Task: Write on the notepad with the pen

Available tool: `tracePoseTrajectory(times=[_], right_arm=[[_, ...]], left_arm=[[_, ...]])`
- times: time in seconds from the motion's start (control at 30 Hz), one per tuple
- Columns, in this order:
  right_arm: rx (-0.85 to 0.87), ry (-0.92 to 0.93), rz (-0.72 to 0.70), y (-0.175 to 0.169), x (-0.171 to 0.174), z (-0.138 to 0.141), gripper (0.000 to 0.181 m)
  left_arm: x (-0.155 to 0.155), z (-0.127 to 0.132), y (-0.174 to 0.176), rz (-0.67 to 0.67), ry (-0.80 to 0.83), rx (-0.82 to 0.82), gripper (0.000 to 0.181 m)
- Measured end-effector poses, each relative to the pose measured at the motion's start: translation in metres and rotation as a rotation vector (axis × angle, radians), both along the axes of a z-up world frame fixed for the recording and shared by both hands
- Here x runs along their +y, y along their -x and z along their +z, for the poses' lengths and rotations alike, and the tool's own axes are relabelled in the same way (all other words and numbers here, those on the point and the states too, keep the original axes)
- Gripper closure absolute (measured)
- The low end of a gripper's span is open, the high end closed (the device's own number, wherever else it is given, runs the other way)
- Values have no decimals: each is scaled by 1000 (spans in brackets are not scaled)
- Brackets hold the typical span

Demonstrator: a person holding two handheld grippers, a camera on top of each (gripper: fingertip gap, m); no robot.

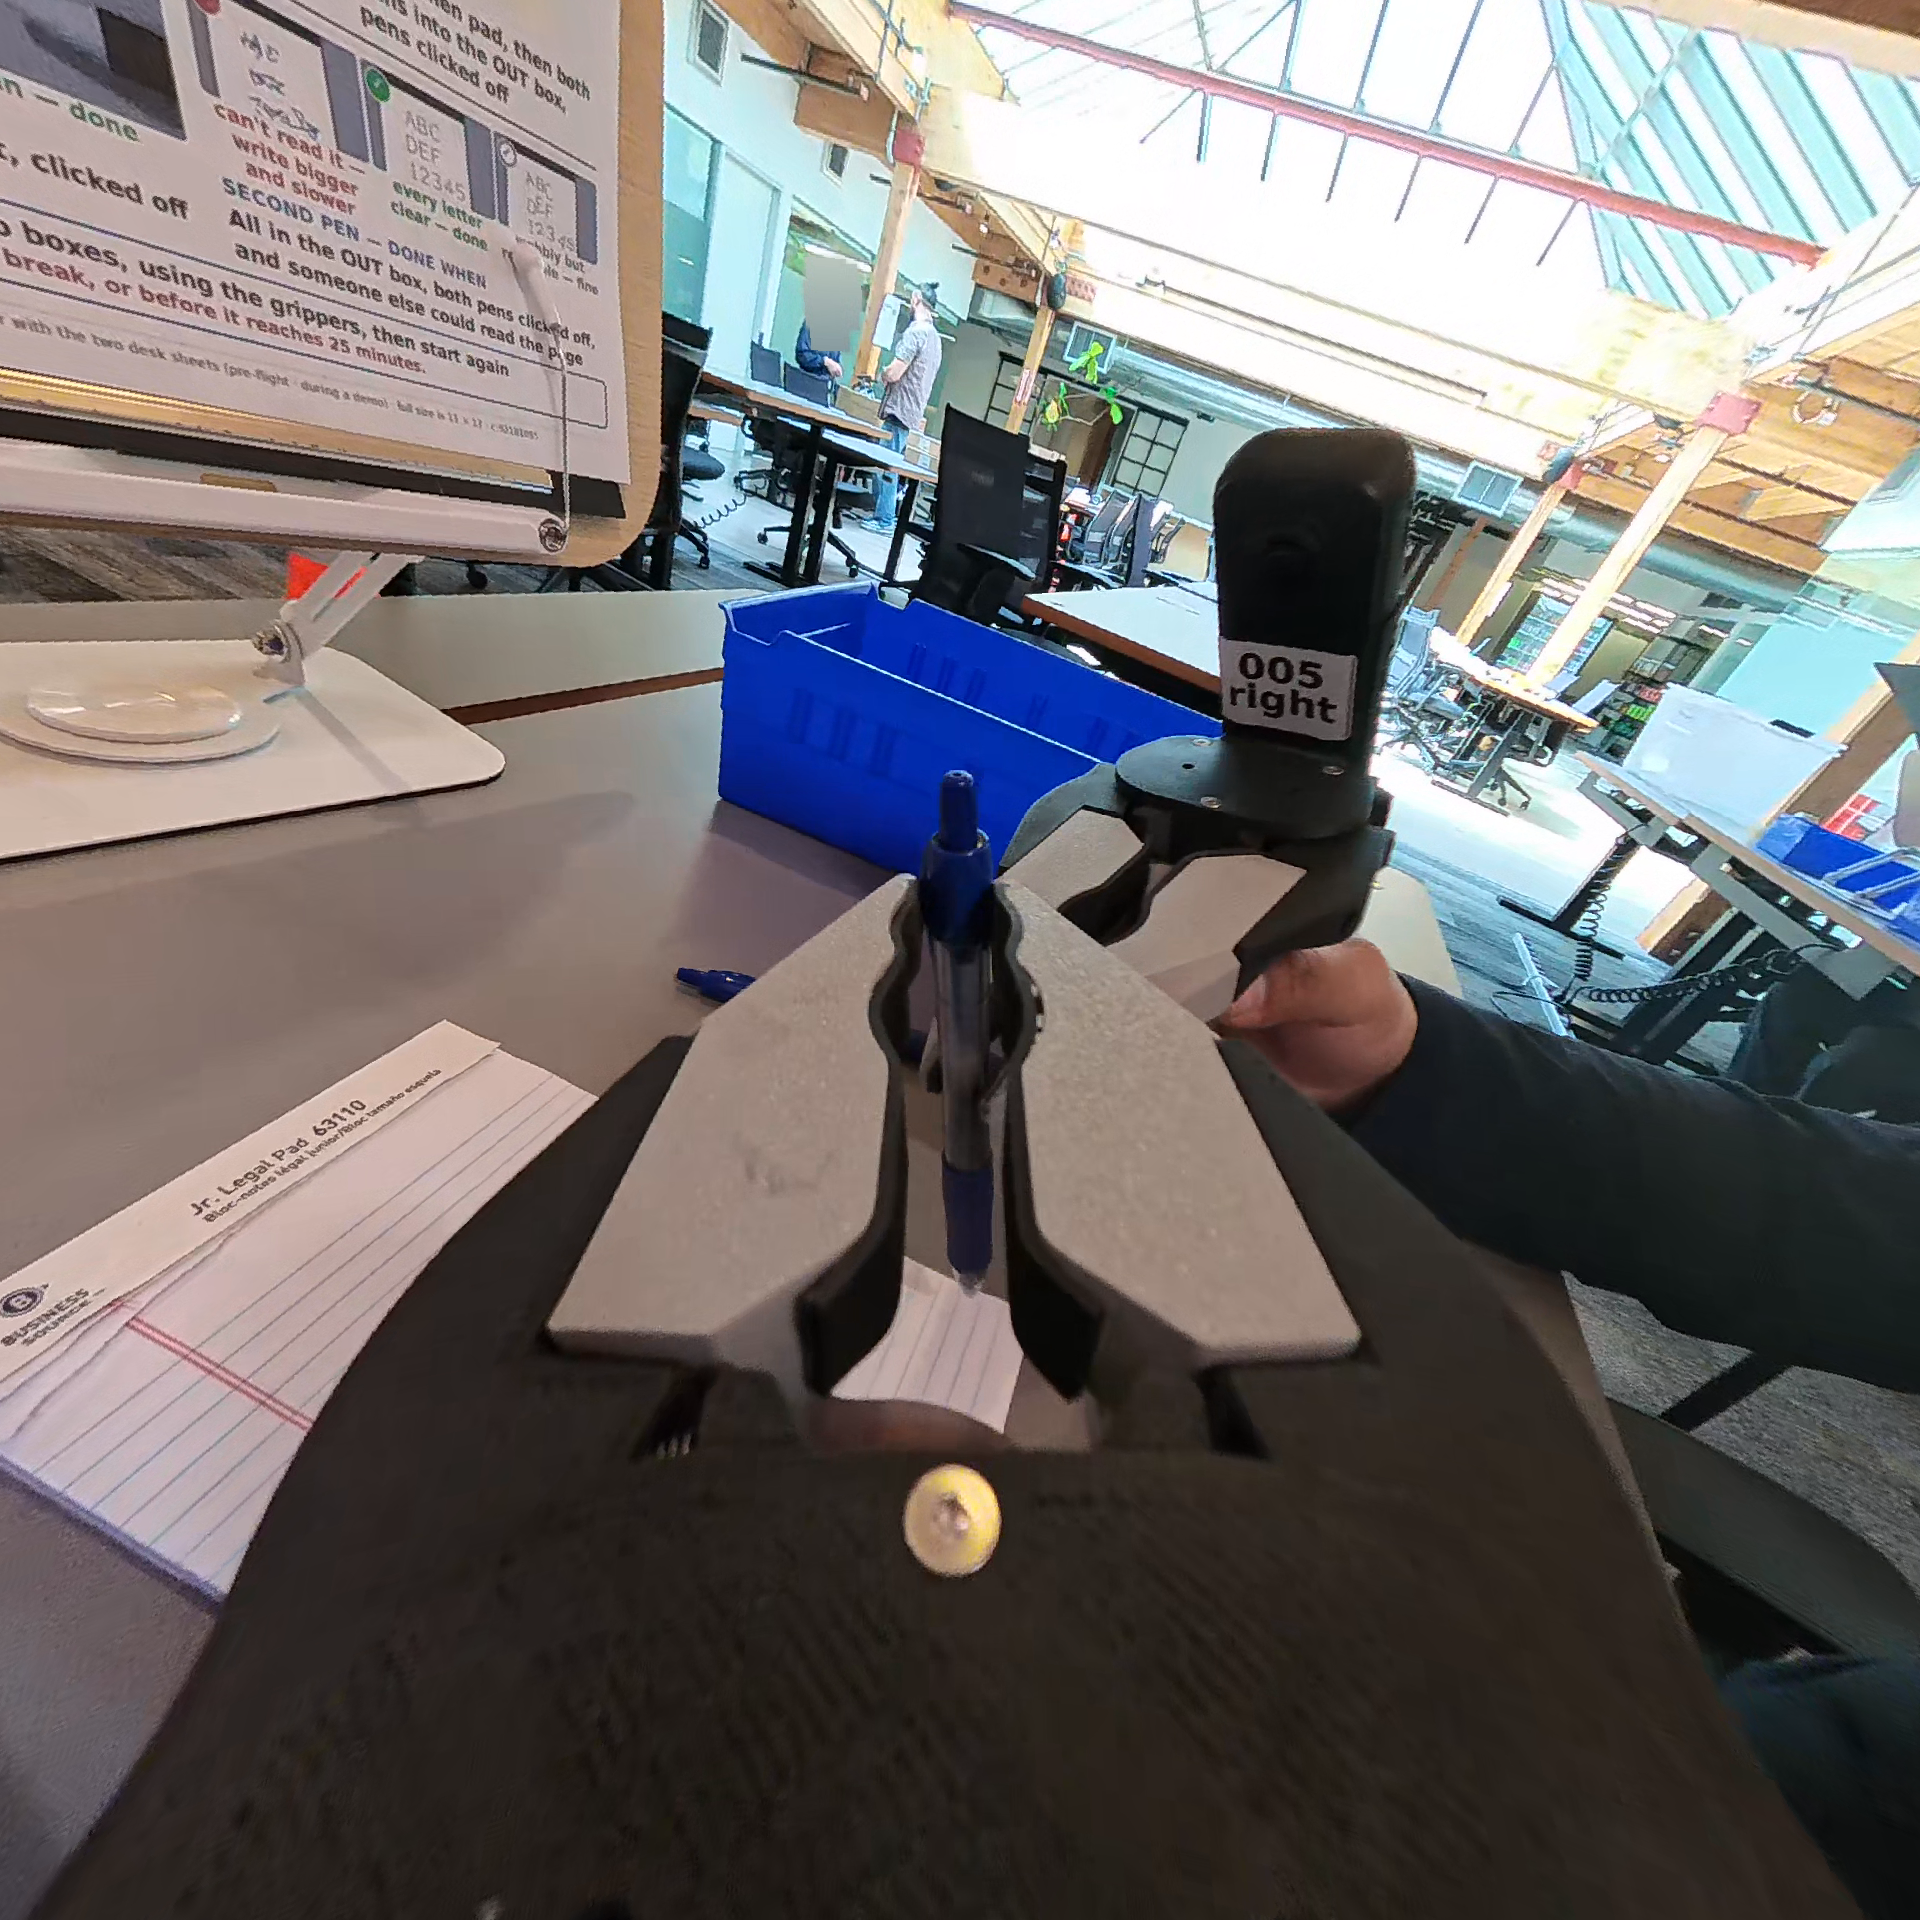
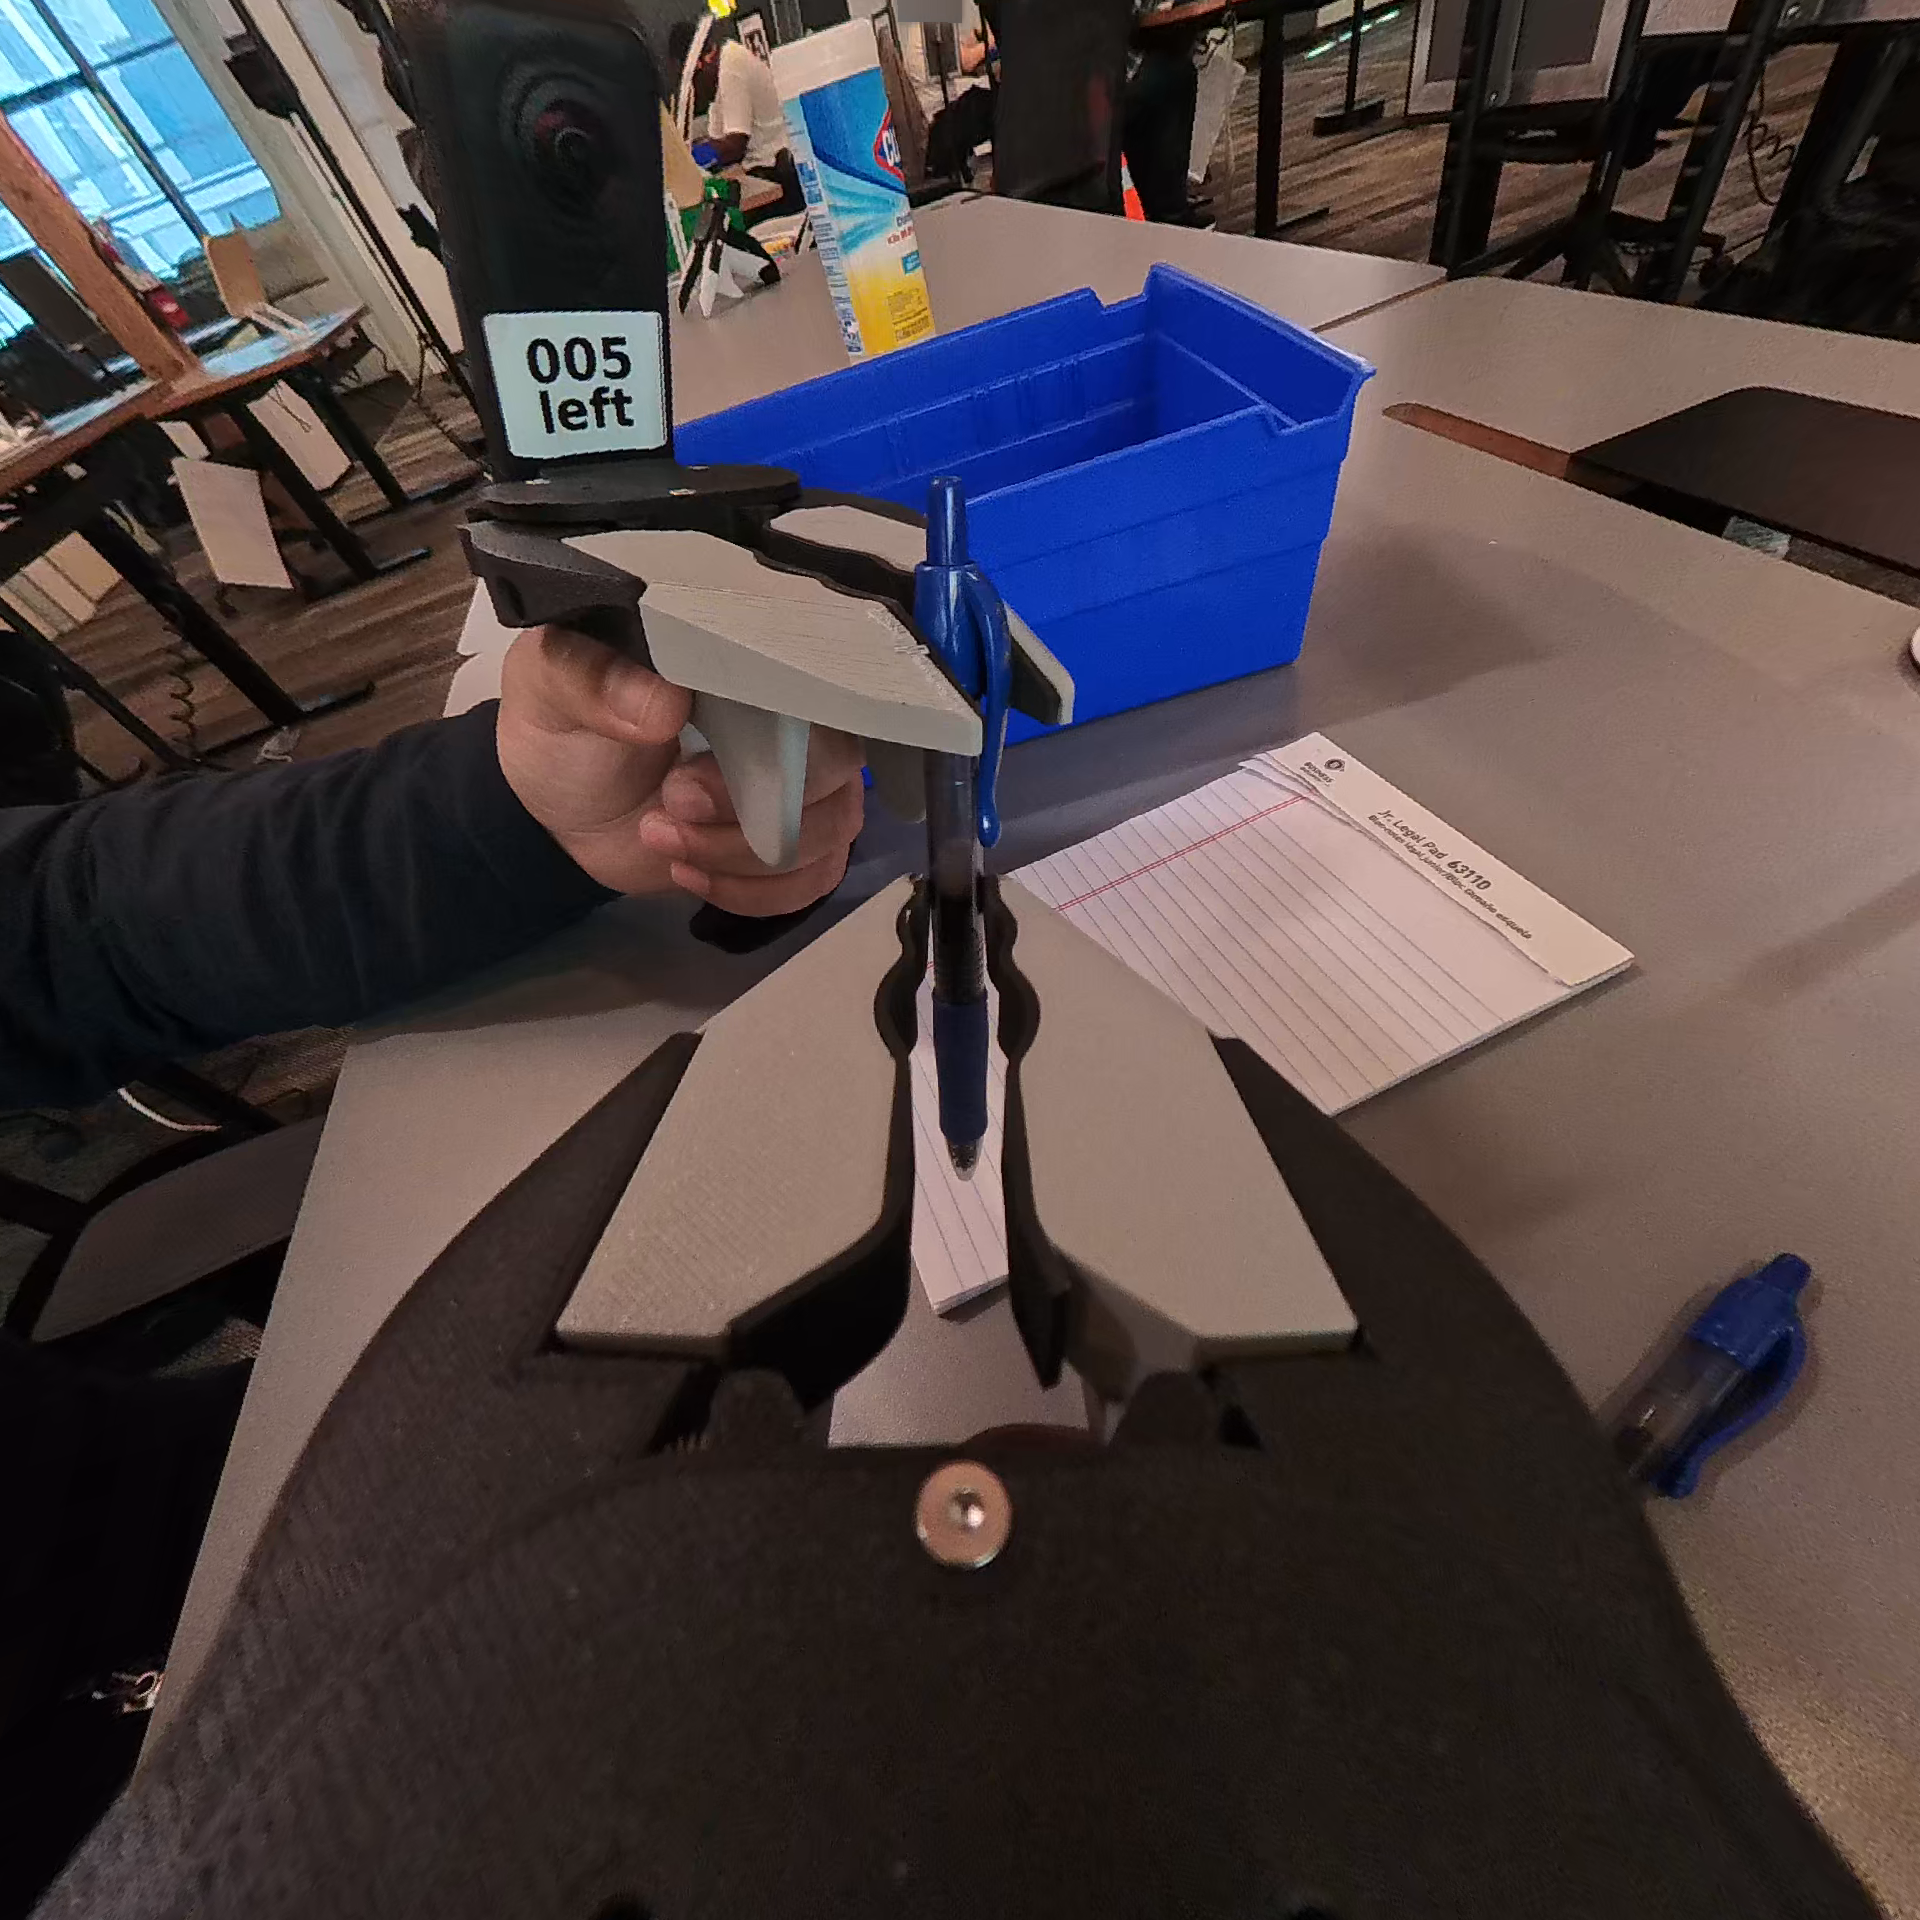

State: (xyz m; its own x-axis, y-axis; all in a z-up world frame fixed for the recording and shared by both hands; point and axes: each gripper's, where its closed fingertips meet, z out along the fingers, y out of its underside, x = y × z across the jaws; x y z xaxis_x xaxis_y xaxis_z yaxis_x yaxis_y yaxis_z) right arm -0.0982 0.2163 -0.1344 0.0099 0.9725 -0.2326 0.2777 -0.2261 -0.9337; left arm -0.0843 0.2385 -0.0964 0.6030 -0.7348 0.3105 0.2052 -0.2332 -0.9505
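Two claws meet on one upright pen [image 2: 956, 790]. The left claw [image 2: 961, 665] pinches the pen high on its barrel, just under the blue clip, its fingers closed tight around it. The right claw [image 2: 954, 935] sits lower, its fingers drawn in narrow around the barrel above the blue grip; whether they actually press on it cannot be told. The pen's tip points down, hanging just above the lined notepad [image 2: 1299, 935], which lies on the grey table [image 2: 1662, 727] beneath and ahead of the right claw. A second pen [image 2: 1714, 1371] lies flat to that claw's right. A blue bin [image 2: 1143, 582] stands beyond both claws.
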Motion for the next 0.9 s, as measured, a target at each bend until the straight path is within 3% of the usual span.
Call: tracePoseTrajectory(times=[0.9], right_arm=[[-28,-32,-14,0,1,-4,175]], left_arm=[[1,-4,-1,1,24,-1,172]])
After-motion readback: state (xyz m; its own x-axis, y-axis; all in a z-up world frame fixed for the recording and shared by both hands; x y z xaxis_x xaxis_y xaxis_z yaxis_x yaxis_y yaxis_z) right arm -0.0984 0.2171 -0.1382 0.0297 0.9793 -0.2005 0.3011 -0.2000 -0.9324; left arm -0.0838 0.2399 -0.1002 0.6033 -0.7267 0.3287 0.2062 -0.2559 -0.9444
